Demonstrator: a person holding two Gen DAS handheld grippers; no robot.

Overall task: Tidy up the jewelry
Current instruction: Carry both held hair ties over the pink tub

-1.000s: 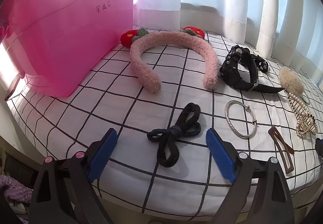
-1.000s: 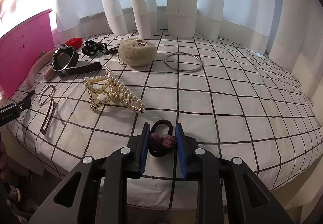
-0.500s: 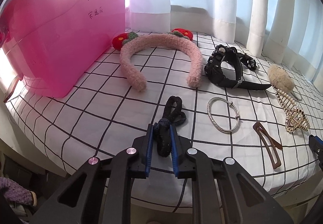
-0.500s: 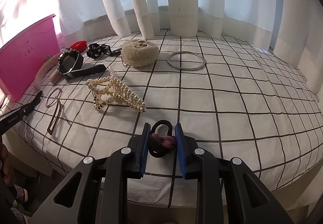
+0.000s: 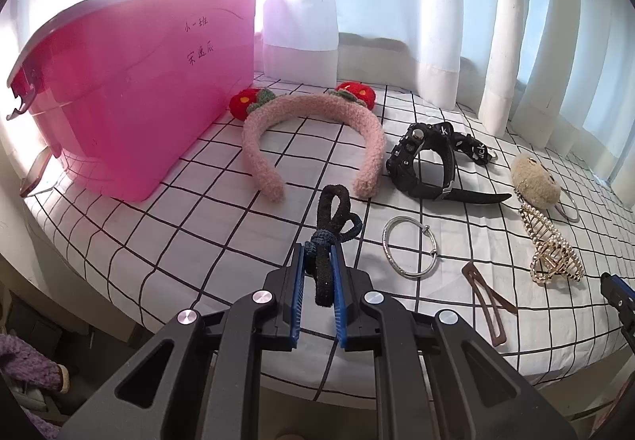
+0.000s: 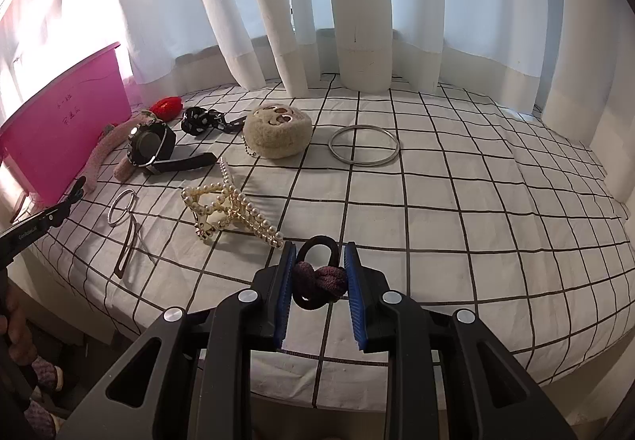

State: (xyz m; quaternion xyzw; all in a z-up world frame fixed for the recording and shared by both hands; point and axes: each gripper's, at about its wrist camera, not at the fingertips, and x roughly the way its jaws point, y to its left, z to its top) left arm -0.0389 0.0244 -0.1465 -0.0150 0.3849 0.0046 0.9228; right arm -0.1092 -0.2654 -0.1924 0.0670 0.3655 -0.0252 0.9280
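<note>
We see a translucent pink storage bin [image 5: 131, 98] at the far left of a surface covered with a white cloth [image 6: 456, 209] gridded in black lines. From these angles we cannot tell what the bin holds. Dark handwritten characters mark its side, too small for us to read with confidence.

Our left hand-held gripper [image 5: 318, 273] is clenched on a black hair tie [image 5: 331, 225]; the blue pads press its lower loop, while the knot and upper loops stick out ahead of the fingertips, over the cloth. Our right hand-held gripper [image 6: 320, 279] is clenched on a maroon knotted hair tie [image 6: 319, 277], whose black loop pokes forward between the pads near the cloth's front edge.

Beyond the left hand-held gripper lie a fuzzy pink headband [image 5: 313, 138] with red flower ears beside the bin, a black wristwatch [image 5: 426, 162], a silver bangle [image 5: 410, 251] and a brown hair clip [image 5: 486, 303]. Behind the watch sits a black strap [image 5: 470, 146] with white lettering, only partly legible.

Just beside the right hand-held gripper, to its left, sits a pearl claw clip [image 6: 228, 211]. Farther back are a beige plush pouch [image 6: 278, 136] and a large metal ring [image 6: 364, 144].
</note>
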